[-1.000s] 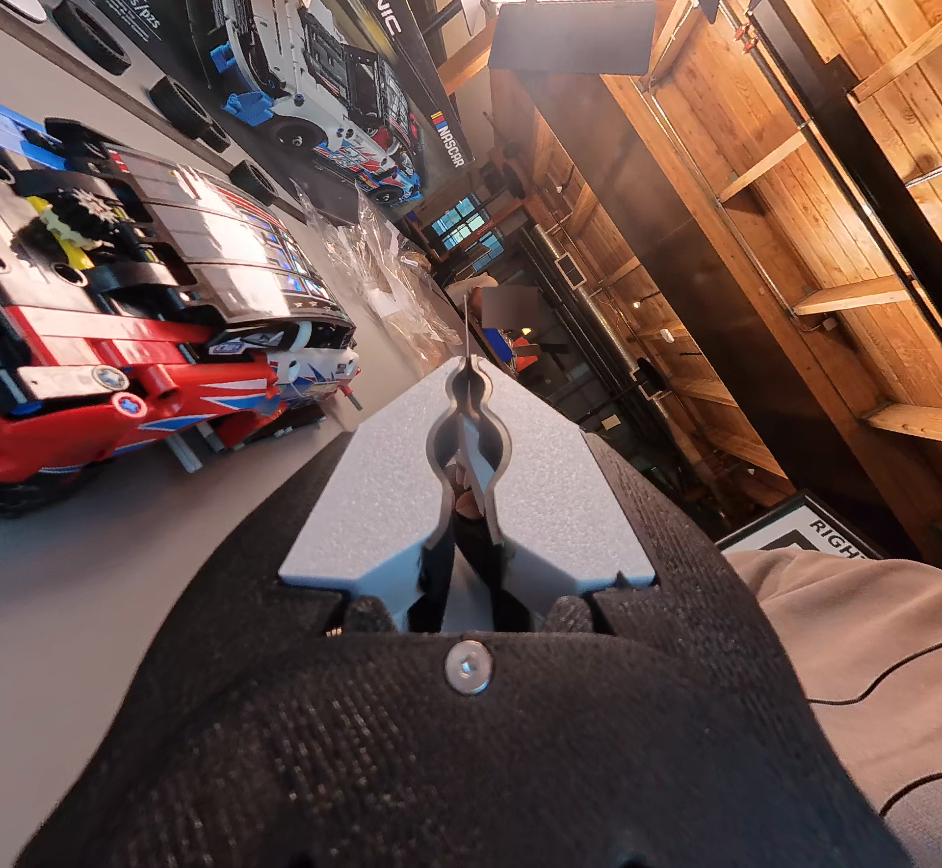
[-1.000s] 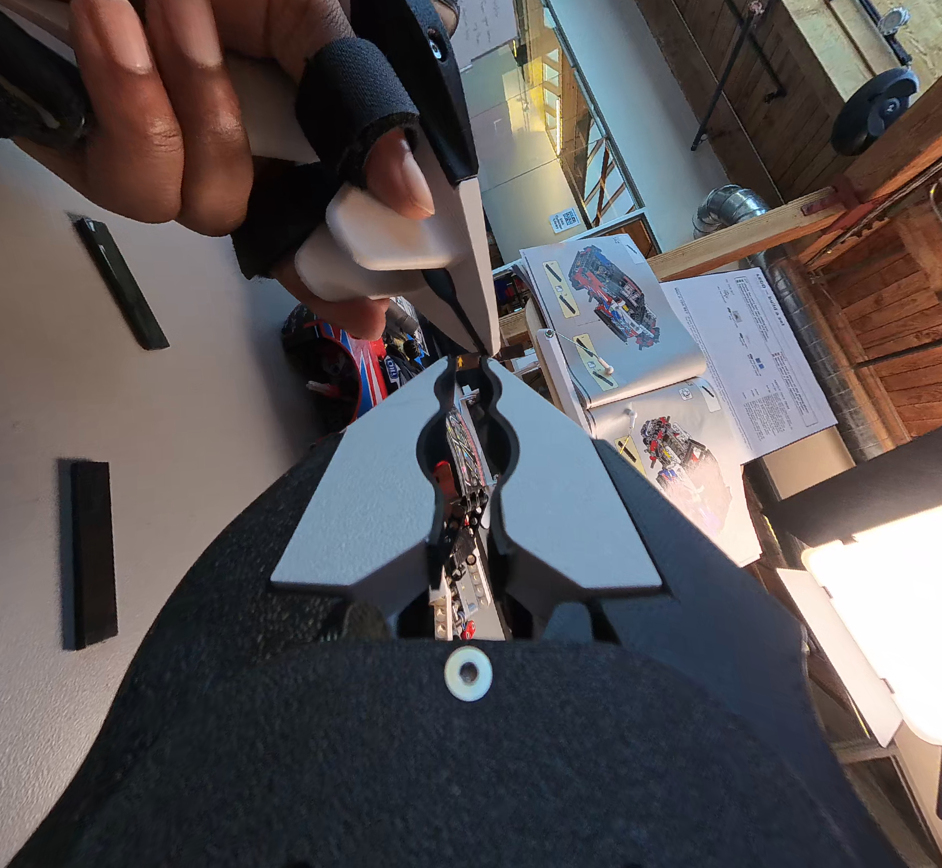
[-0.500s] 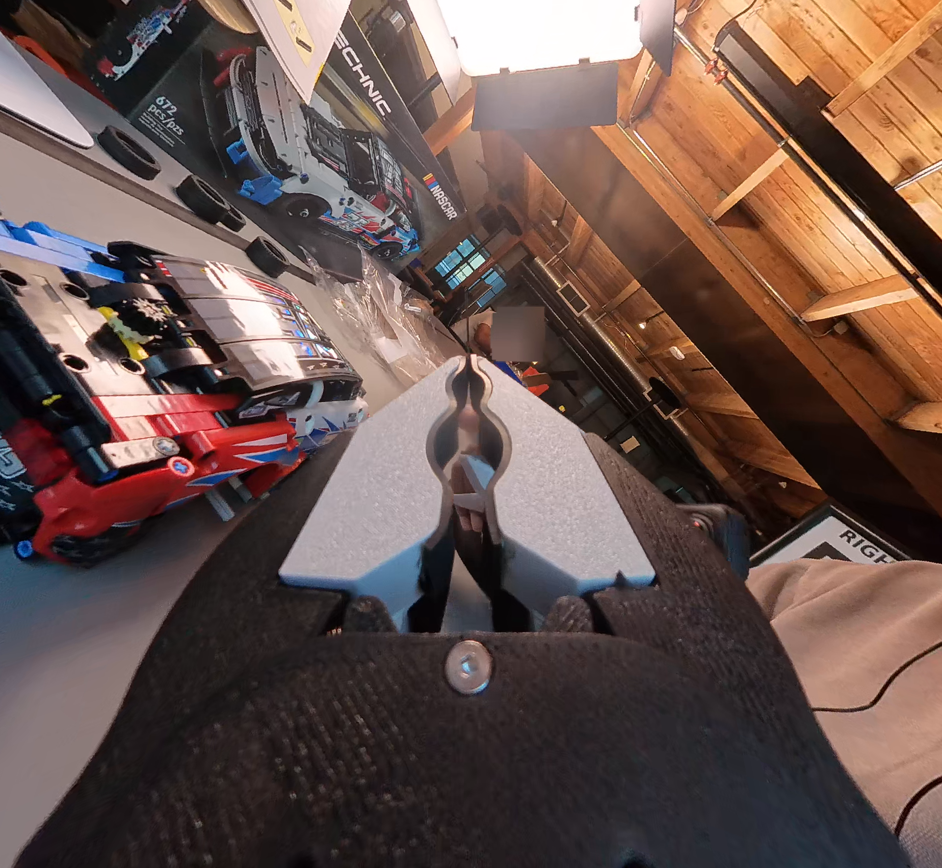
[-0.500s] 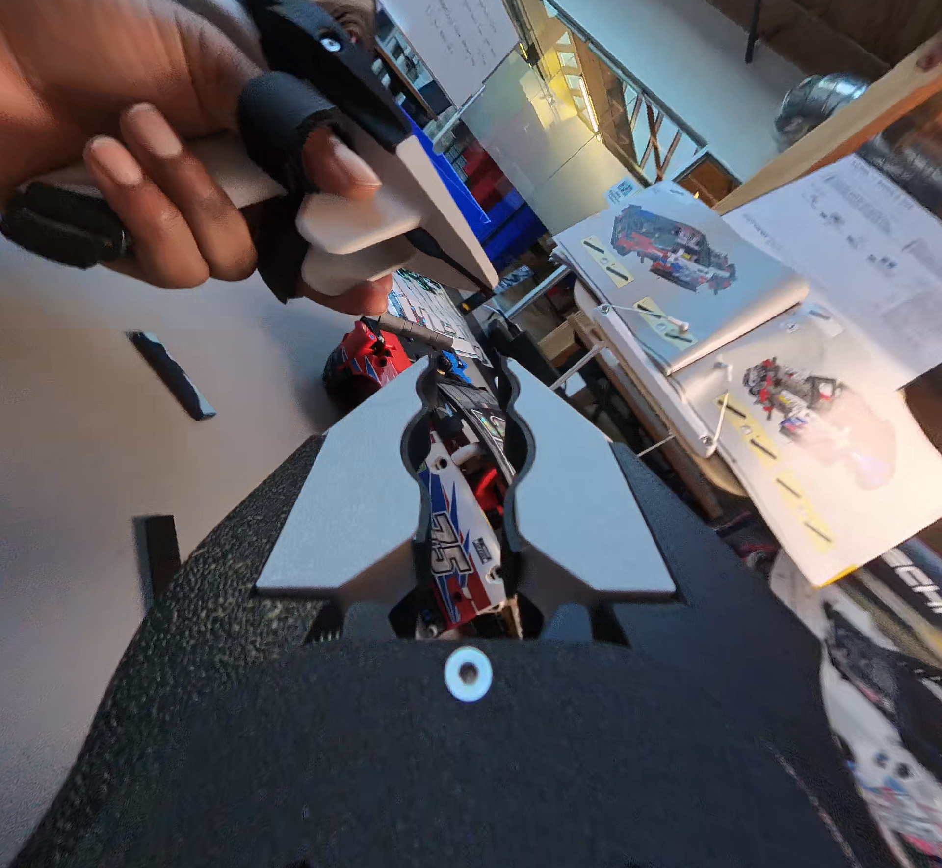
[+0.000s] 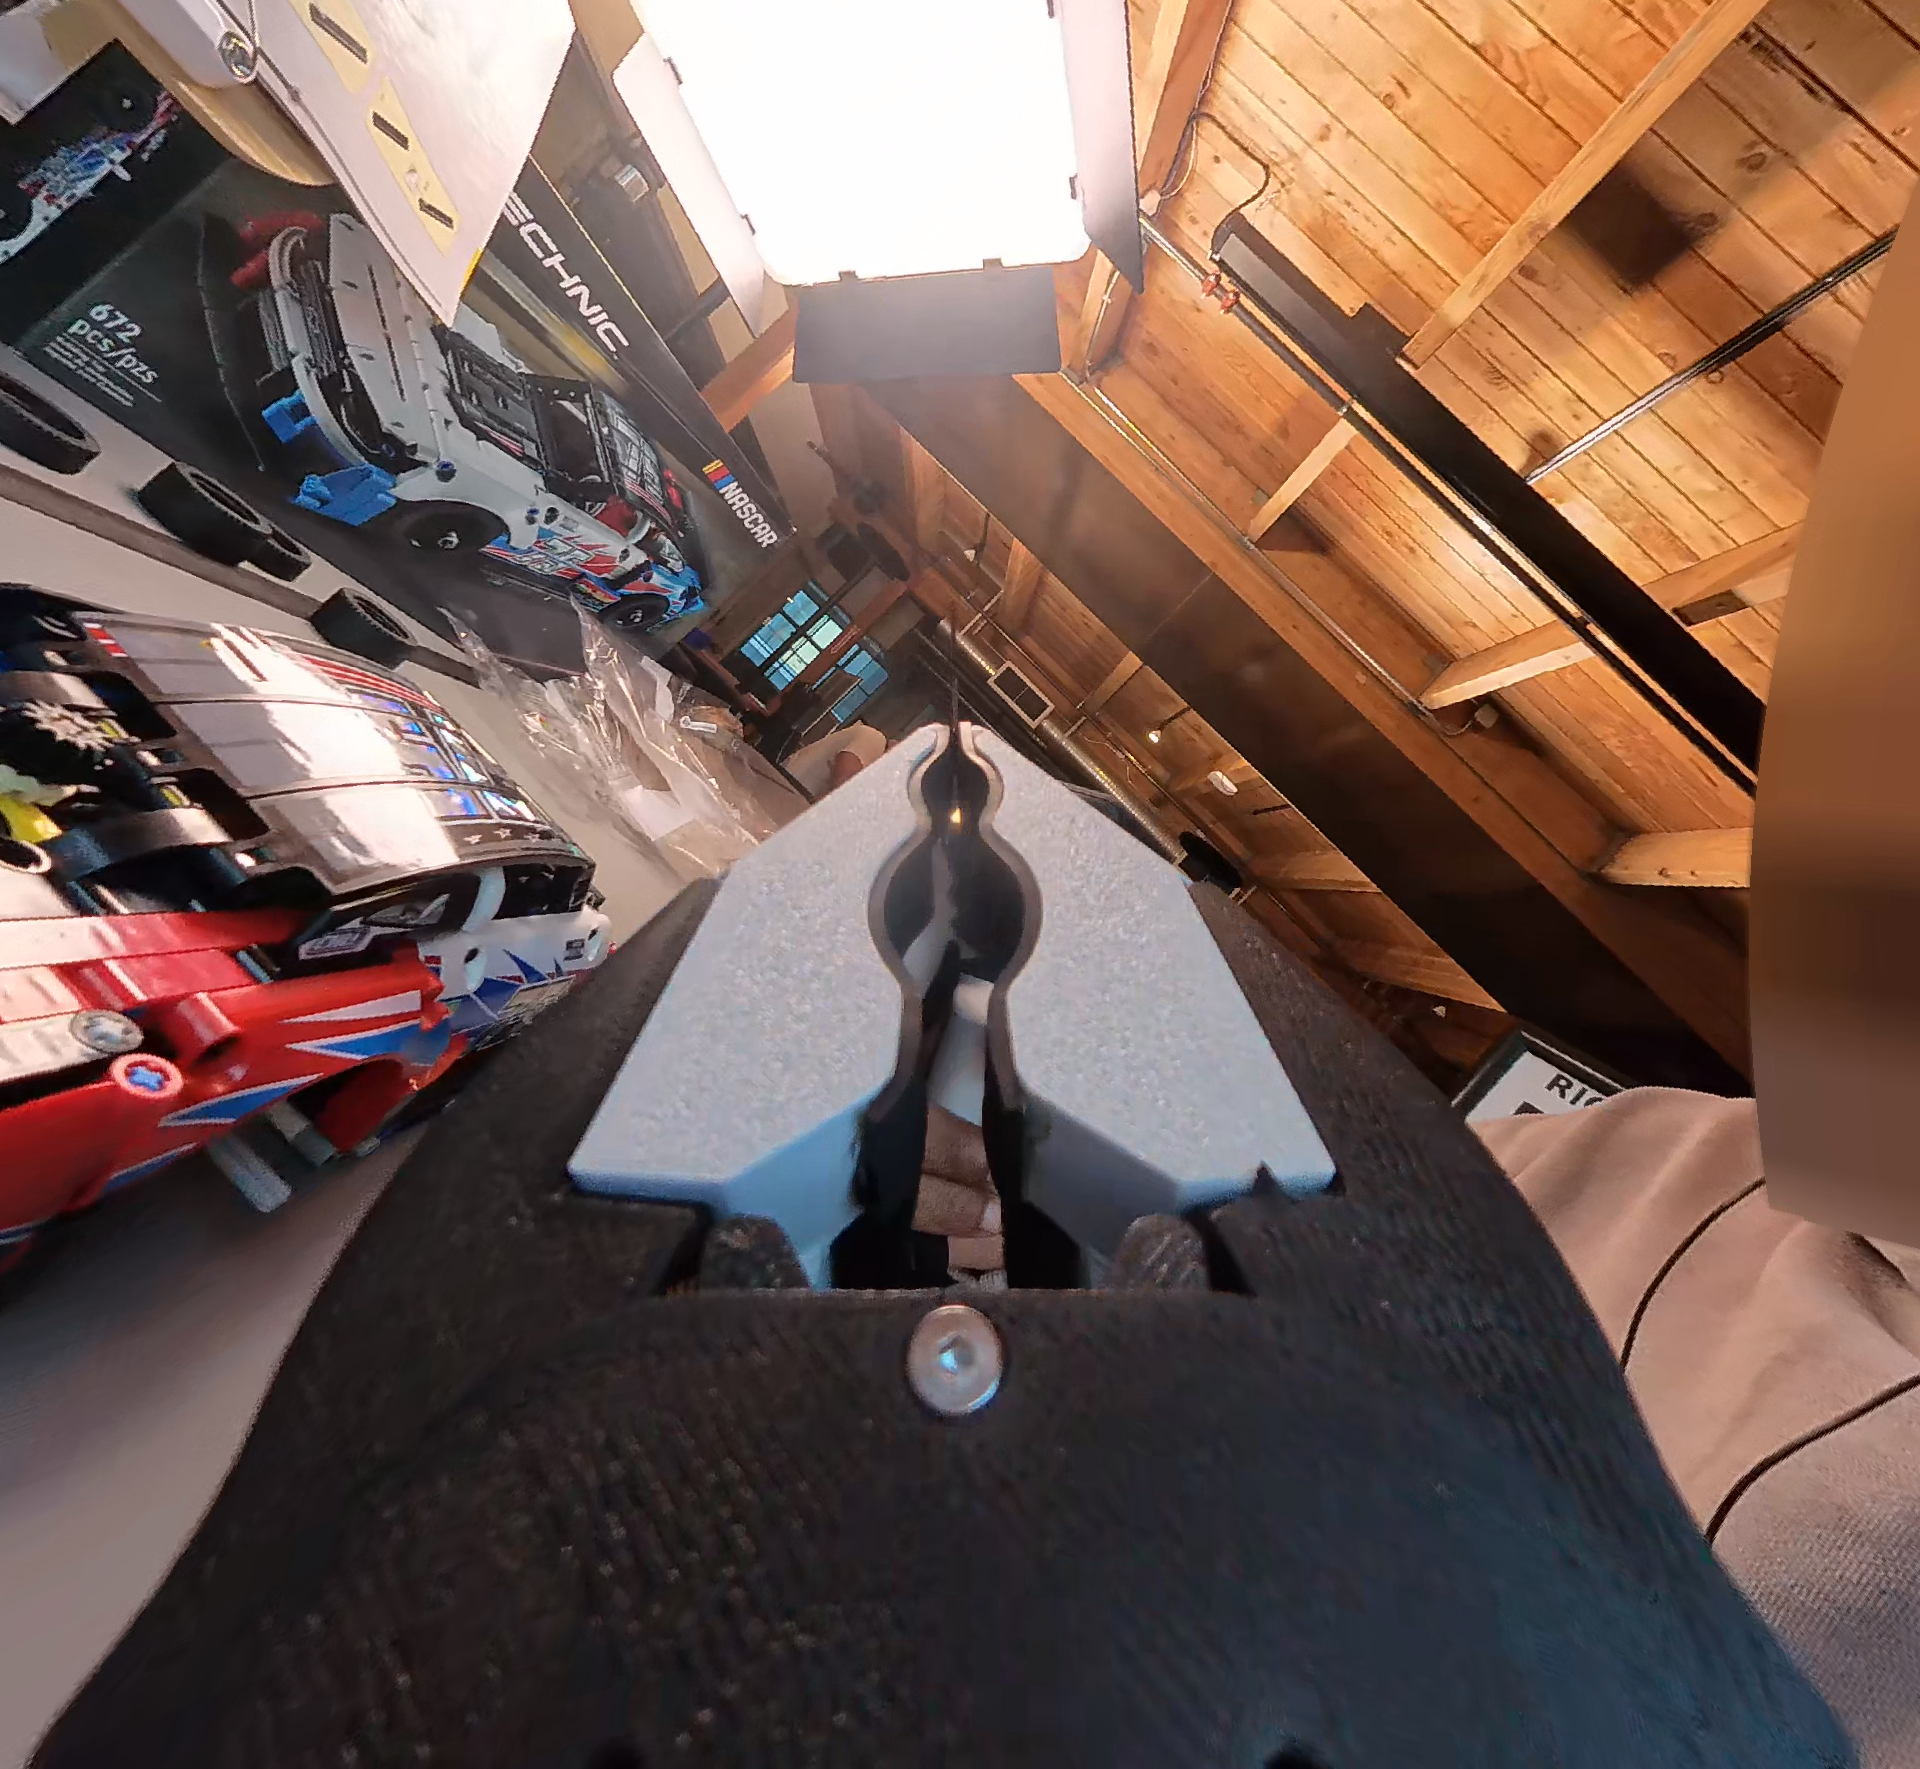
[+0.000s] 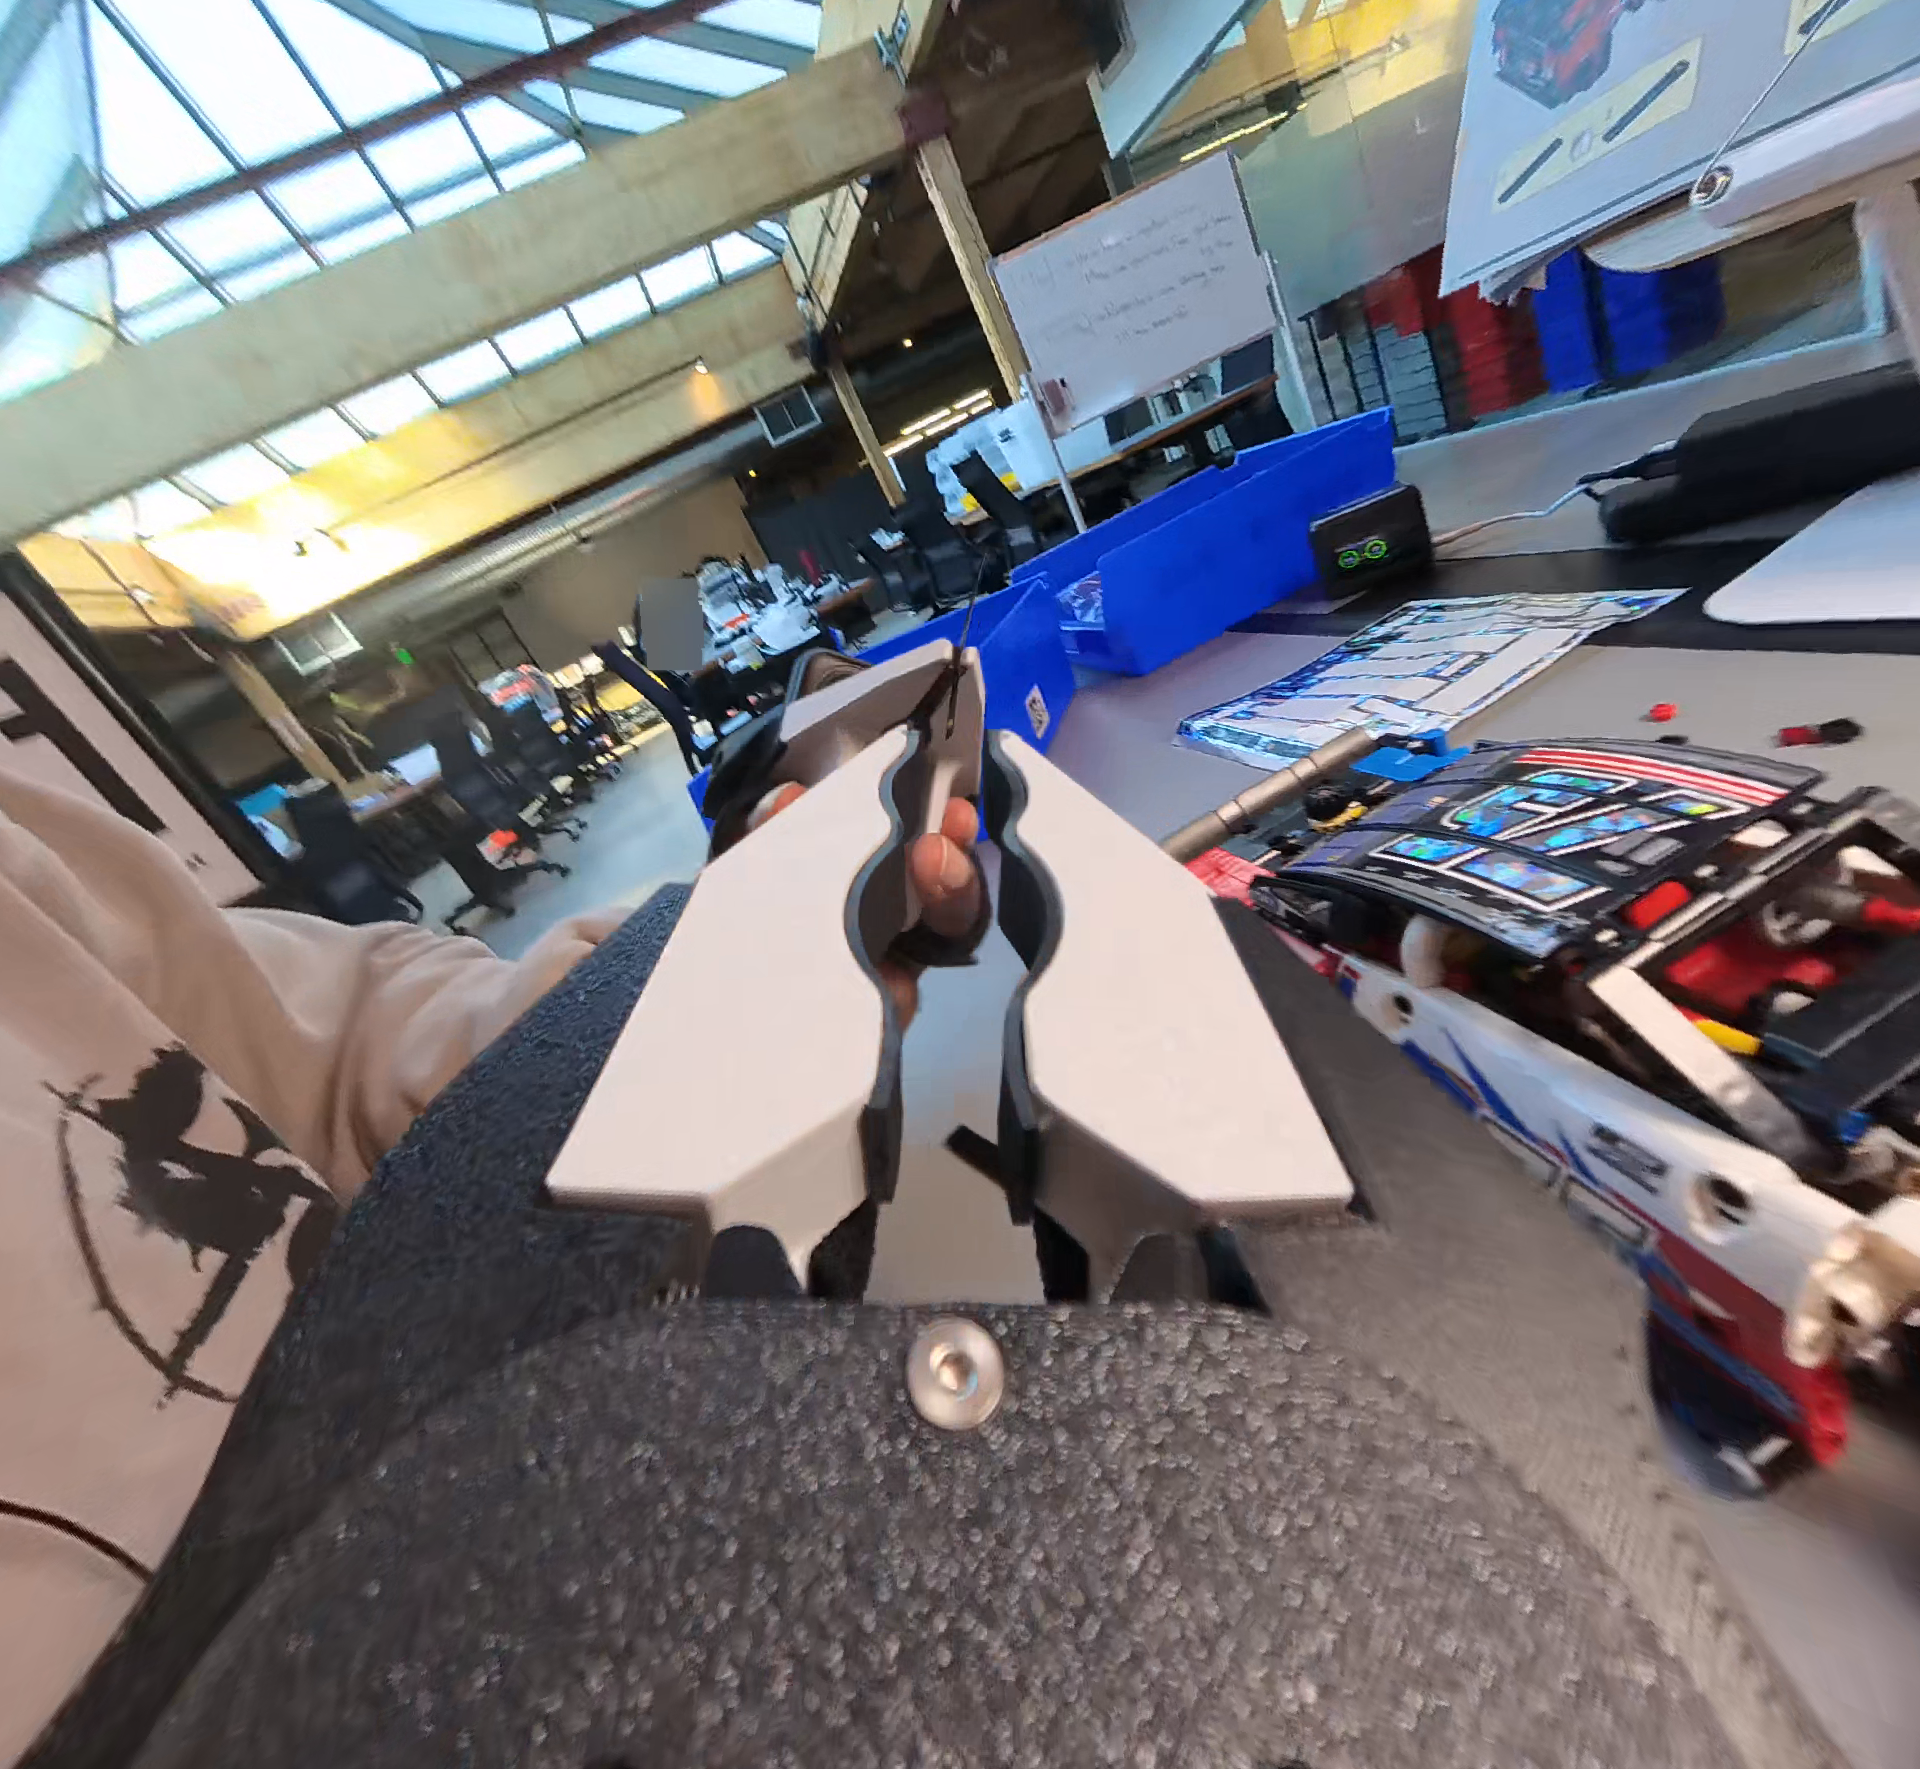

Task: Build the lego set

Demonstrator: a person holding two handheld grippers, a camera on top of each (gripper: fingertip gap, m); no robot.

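Observation:
The Lego car [image 5: 260, 888], red, white and black with shiny stickers, lies on the grey table to the left of my left gripper [image 5: 956, 743]. That gripper is shut on a thin dark strip [image 5: 951, 670] that pokes out past its tips, seen edge-on. In the right wrist view the car [image 6: 1610, 940] lies to the right. My right gripper [image 6: 951, 743] is slightly open and empty. It points at the left gripper [image 6: 914, 691], held in a hand just beyond its tips, with the strip [image 6: 966, 618] sticking up.
The set's box [image 5: 416, 400] stands behind loose black tyres [image 5: 197, 498] and plastic bags [image 5: 644, 732]. An instruction booklet [image 6: 1683, 5] hangs on a stand. A sticker sheet [image 6: 1434, 659] and blue bins [image 6: 1195, 556] lie beyond the car. A person's sleeve [image 6: 156, 1044] is at the left. The tips of both grippers are at nearly the same place.
The right gripper has swung off the car and booklet to face the left gripper's tip, its jaws narrower than half a second ago. The left gripper has tilted upward, still shut on the strip.

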